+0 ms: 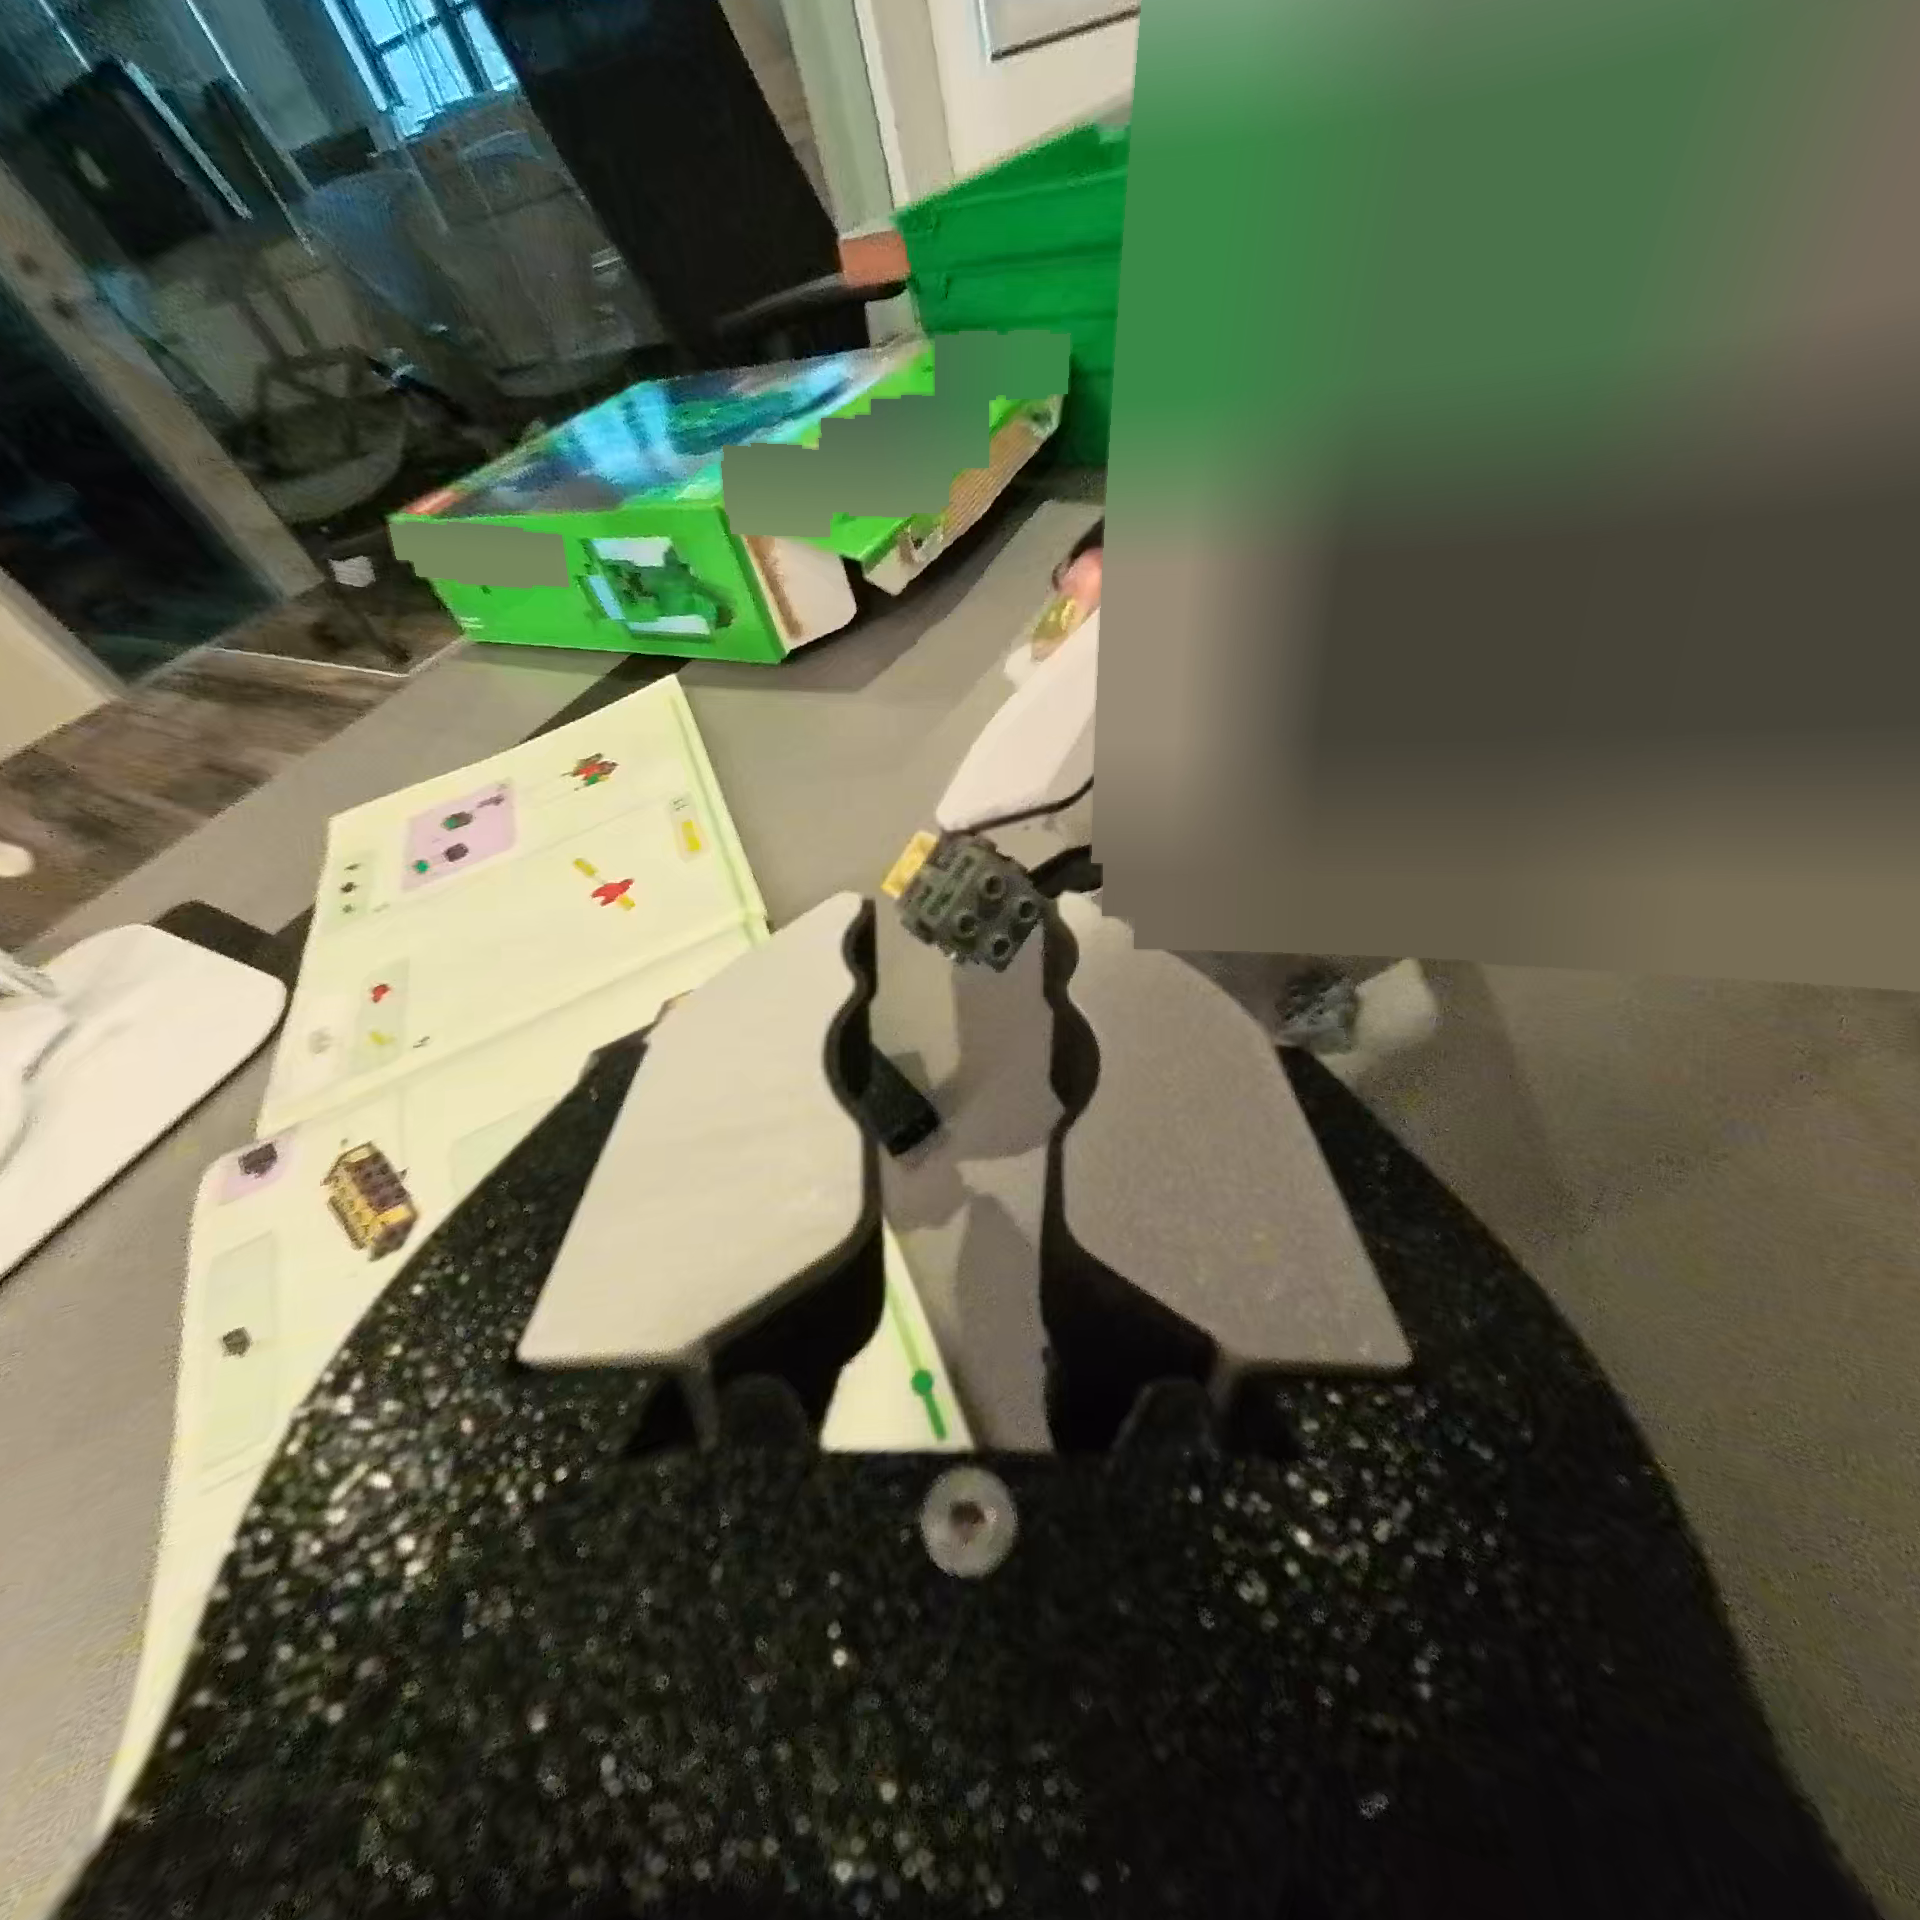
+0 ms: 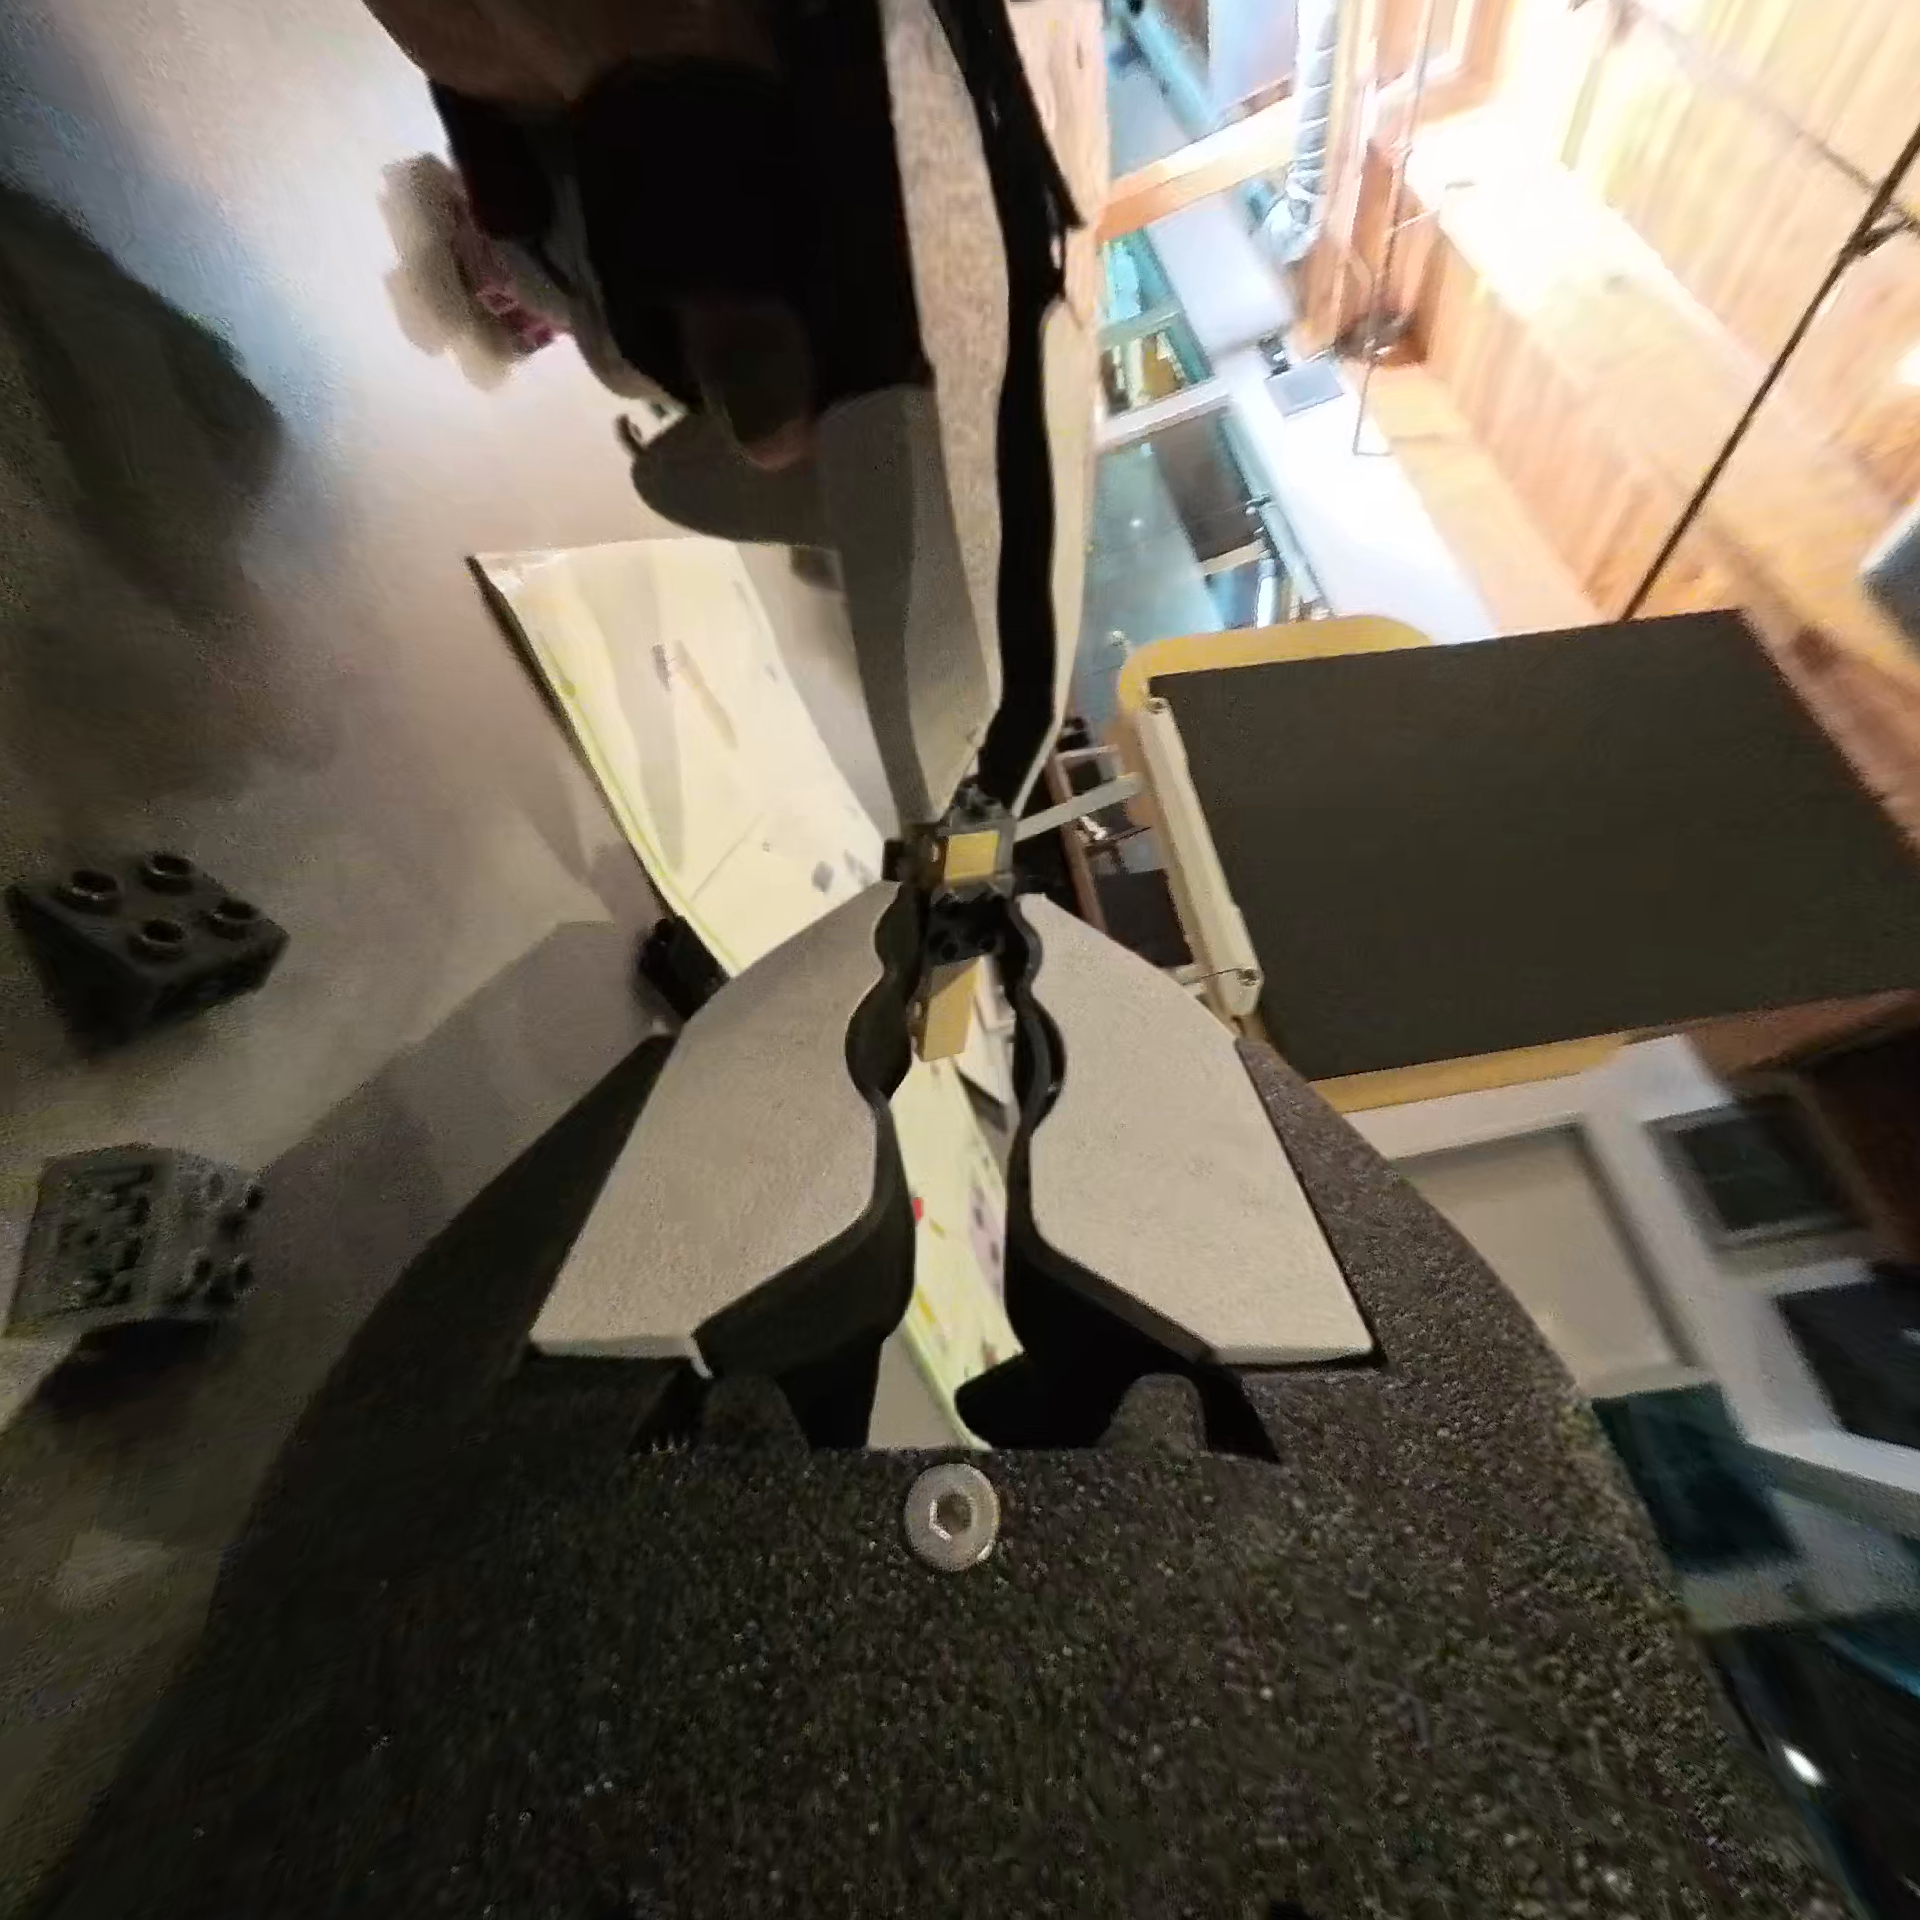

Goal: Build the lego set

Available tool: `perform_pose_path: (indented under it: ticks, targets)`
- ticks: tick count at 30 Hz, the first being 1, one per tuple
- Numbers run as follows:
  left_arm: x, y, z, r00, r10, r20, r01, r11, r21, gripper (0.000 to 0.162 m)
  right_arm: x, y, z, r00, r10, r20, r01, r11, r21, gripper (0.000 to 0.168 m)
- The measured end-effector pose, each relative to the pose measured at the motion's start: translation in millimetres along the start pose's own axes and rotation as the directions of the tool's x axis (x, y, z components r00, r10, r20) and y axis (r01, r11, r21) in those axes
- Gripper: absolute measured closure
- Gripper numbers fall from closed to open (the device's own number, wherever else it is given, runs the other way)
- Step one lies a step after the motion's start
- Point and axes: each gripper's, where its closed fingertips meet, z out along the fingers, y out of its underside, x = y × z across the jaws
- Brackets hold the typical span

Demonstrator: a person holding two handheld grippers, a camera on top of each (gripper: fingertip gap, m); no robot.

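Observation:
A small dark grey Lego assembly [image 1: 971, 914] with a yellow tile on one side is held in the air between both grippers. My left gripper [image 1: 966, 920] is shut on its studded dark block. My right gripper [image 2: 964, 920] is shut on the dark block's other end [image 2: 961, 935], and a tan piece [image 2: 945, 1023] hangs back between its fingers. In the right wrist view the left gripper [image 2: 961, 821] comes in from above, tip to tip. In the left wrist view the right gripper's fingers [image 1: 1023, 748] reach in from behind. The open instruction booklet [image 1: 520, 914] lies below.
A green Lego box [image 1: 623, 561] and a green bin [image 1: 1018, 260] stand behind the booklet. A white tray [image 1: 125, 1039] is at the left. Loose dark bricks lie on the grey table [image 2: 145, 945] [image 2: 135, 1236] [image 1: 899, 1112]. A bag of parts [image 2: 488, 281] lies farther off.

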Motion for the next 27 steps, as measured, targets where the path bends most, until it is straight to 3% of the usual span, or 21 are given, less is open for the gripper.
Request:
perform_pose_path:
  ticks: [15,27]
  targets:
    - [1.1,-1.9,2.6,0.968,-0.251,-0.028,0.251,0.968,0.021,0.139,8.6,1.5,-1.8,0.987,-0.123,-0.098,0.121,0.992,-0.033,0.154]
    - [-0.2,0.2,4.4,0.972,-0.232,0.024,0.231,0.973,0.027,0.144,8.5,4.0,-0.3,0.976,-0.187,-0.114,0.179,0.981,-0.077,0.153]
